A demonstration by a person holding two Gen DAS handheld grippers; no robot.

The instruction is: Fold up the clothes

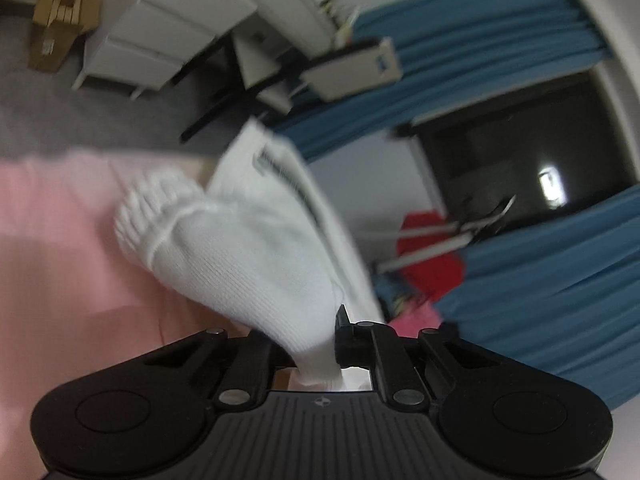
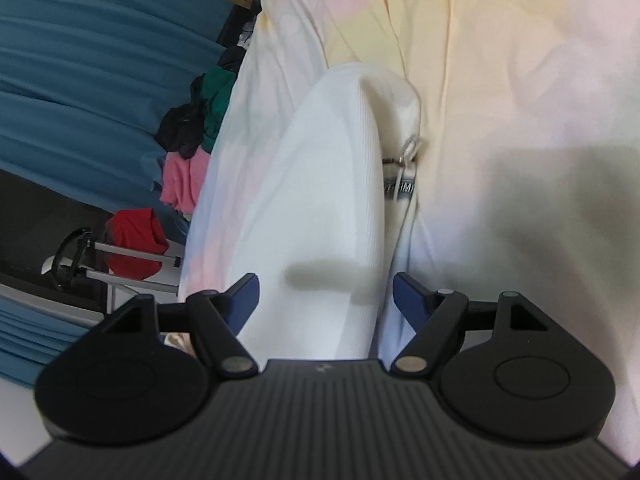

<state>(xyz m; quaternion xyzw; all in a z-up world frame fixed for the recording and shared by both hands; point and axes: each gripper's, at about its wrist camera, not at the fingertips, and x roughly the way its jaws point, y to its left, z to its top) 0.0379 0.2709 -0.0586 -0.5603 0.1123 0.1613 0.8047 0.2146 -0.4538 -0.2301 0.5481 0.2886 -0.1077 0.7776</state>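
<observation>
In the left wrist view a white knitted sock [image 1: 240,248] with a grey lettered band hangs out of my left gripper [image 1: 336,344], which is shut on its edge above the pink bedding [image 1: 60,240]. The picture is blurred. In the right wrist view a white ribbed sock [image 2: 320,200] lies lengthwise on the pastel sheet [image 2: 520,100]. A second white piece with a grey lettered band [image 2: 400,184] lies at its right side. My right gripper [image 2: 325,292] stands open just above the sock. Its blue fingertips [image 2: 246,292] flank the sock without pressing it.
Blue curtains [image 2: 80,80] hang at the left. A pile of pink, green and black clothes [image 2: 188,152] and a red item [image 2: 136,240] on a metal stand lie beside the bed. White drawers [image 1: 160,32], a cardboard box [image 1: 60,12] and a dark screen [image 1: 520,152] stand beyond.
</observation>
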